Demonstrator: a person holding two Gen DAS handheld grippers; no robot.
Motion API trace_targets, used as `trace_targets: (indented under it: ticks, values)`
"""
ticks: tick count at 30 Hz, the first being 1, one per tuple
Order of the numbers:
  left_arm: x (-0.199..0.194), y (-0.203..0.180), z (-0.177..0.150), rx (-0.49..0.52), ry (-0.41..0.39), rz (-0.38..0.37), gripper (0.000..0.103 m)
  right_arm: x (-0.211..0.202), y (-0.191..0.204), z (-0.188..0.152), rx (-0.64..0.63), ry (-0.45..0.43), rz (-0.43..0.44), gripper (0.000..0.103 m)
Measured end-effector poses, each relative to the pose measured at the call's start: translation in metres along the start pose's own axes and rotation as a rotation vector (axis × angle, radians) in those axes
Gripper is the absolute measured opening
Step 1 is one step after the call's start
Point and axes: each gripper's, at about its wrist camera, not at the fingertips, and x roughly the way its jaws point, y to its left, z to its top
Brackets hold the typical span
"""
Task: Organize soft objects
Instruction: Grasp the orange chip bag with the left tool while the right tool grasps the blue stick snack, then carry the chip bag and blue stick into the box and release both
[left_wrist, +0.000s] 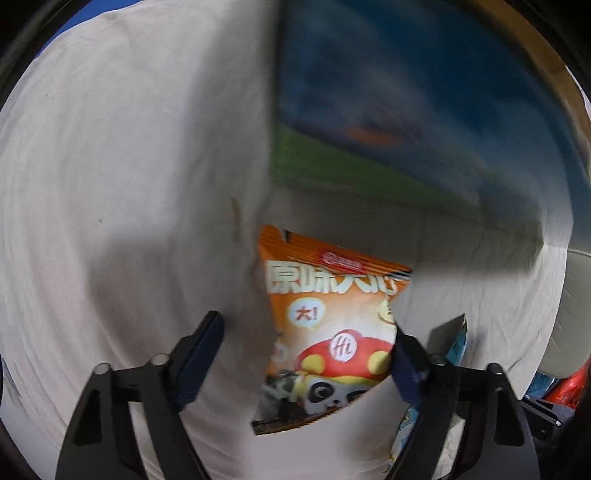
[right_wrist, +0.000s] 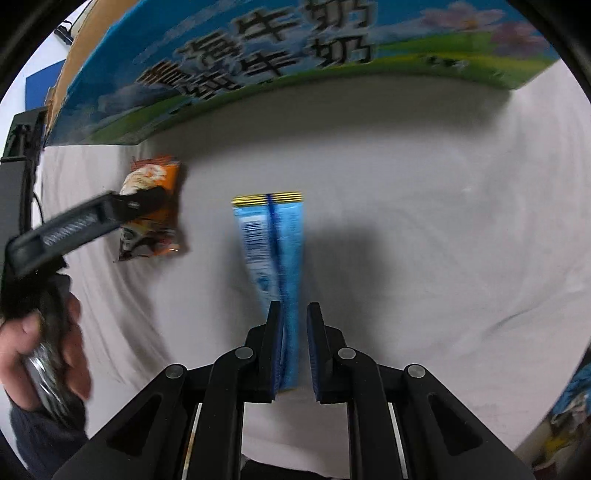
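1. White cloth (right_wrist: 424, 229) is covering the surface, with a blue printed carton (right_wrist: 280, 55) standing at its far edge.
2. An orange snack packet (left_wrist: 332, 325) is lying between the wide-spread fingers of the left hand-held gripper (left_wrist: 308, 354), near the carton.
3. A blue packet (right_wrist: 275, 251) is being clamped by the right hand-held gripper (right_wrist: 293, 347), its far end hanging over the cloth, well apart from the orange packet.

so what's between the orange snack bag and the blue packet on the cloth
Nothing but bare white cloth. The right wrist view shows the orange snack bag under the left gripper, with the blue packet in the right gripper.
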Motion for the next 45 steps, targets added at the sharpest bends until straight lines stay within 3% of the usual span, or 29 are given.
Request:
trace_targets:
  ticks: [2,11,16,22,25,27,28,32,38,45]
  values:
    - [0.003,-0.007,-0.005,0.015,-0.010,0.042,0.050,0.012,0.016,0.001,0.002,0.010,-0.002,0.022]
    - [0.002,-0.017,-0.037,-0.011,-0.056,0.097,0.047,0.033,0.055,-0.001,-0.054,-0.012,-0.189,0.023]
    - [0.006,-0.007,-0.045,-0.063,-0.043,0.092,0.045,0.034,0.059,-0.003,-0.036,-0.019,-0.179,0.026]
    - [0.009,0.006,-0.041,-0.094,-0.041,0.095,0.044,0.019,0.046,-0.006,-0.072,-0.045,-0.225,0.053]
    - [0.011,0.005,-0.041,-0.095,-0.047,0.107,0.044,0.030,0.047,-0.004,-0.067,-0.026,-0.204,0.055]
    - [0.013,0.000,-0.042,-0.096,-0.049,0.112,0.044,0.034,0.051,-0.002,-0.079,-0.040,-0.217,0.049]
    - [0.012,-0.001,-0.044,-0.099,-0.050,0.116,0.043,0.033,0.054,-0.003,-0.087,-0.059,-0.263,0.025]
    - [0.009,-0.018,-0.064,-0.096,-0.047,0.115,0.042,0.034,0.055,-0.009,-0.133,-0.070,-0.278,0.015]
    - [0.000,-0.045,-0.076,-0.072,-0.071,0.084,0.040,0.011,0.031,-0.015,-0.147,-0.084,-0.241,0.013]
    - [-0.041,-0.087,-0.090,-0.029,-0.140,0.030,0.039,-0.036,0.018,-0.023,-0.147,-0.154,-0.172,0.013]
